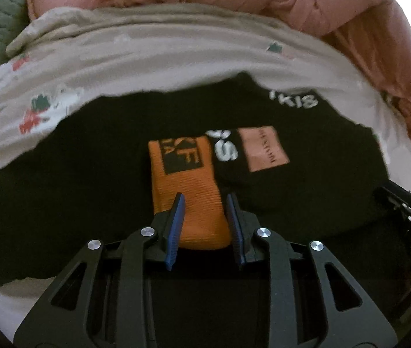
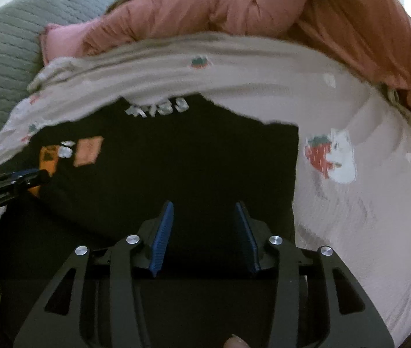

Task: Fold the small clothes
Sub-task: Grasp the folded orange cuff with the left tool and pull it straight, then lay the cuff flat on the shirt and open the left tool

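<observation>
A black garment point(image 1: 75, 174) with white lettering point(image 1: 294, 98) lies spread on a pale sheet. On it sit an orange ribbed strip point(image 1: 188, 179) with a black logo and a pink square patch point(image 1: 265, 149). My left gripper point(image 1: 205, 196) hangs just over the near end of the orange strip, jaws apart, and the pads do not press on it. My right gripper point(image 2: 204, 203) stands open over the right part of the black garment point(image 2: 191, 159), with only flat cloth below it. In the right wrist view, the left gripper point(image 2: 31, 175) shows at the left edge by the orange strip point(image 2: 47, 156).
The pale sheet point(image 2: 350, 203) has strawberry prints and reaches out to the right. A pink puffy duvet point(image 2: 292, 8) is bunched along the back and right side. A green quilted cushion point(image 2: 5, 58) lies at the back left. A fingertip point(image 2: 236, 342) shows at the bottom edge.
</observation>
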The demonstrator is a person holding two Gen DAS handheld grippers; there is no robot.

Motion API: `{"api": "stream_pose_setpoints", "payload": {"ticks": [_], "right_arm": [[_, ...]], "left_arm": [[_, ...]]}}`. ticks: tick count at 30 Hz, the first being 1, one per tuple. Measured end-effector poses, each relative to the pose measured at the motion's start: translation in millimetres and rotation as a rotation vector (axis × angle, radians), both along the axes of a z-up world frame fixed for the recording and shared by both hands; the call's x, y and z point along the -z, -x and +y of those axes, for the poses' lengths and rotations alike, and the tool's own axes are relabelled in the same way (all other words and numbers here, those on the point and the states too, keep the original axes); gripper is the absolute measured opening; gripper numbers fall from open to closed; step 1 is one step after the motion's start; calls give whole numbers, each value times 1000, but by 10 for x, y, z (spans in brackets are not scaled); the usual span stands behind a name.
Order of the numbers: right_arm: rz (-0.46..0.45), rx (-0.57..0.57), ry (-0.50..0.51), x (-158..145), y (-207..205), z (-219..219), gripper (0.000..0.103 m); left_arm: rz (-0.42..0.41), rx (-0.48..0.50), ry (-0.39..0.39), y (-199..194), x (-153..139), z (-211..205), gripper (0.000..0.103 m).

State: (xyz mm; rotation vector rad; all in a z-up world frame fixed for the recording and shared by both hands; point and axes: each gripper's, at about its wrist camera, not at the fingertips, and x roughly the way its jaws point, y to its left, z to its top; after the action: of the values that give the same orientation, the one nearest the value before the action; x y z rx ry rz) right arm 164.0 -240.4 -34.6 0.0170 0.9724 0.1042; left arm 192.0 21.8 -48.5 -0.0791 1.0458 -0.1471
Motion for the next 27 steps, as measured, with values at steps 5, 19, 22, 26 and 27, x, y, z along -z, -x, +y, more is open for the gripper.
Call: {"api": "stream_pose_setpoints", "payload": {"ticks": [5, 19, 22, 26, 27], "right_arm": [[38, 23, -10, 135, -23, -74, 43], [-71, -50, -28, -214, 248, 143, 62], [-79, -65, -35, -258, 278, 226, 63], [-92, -88, -39, -329, 317, 357, 63], [-98, -99, -36, -355, 334, 411, 72]], "left_arm": [[-3, 0, 1, 21, 5, 17, 24], [-96, -37, -12, 309, -366, 261, 42], [-122, -50, -28, 376, -438, 315, 56], [-157, -72, -45, 472, -530, 431, 67], [-166, -82, -48, 494, -551, 466, 70]]}}
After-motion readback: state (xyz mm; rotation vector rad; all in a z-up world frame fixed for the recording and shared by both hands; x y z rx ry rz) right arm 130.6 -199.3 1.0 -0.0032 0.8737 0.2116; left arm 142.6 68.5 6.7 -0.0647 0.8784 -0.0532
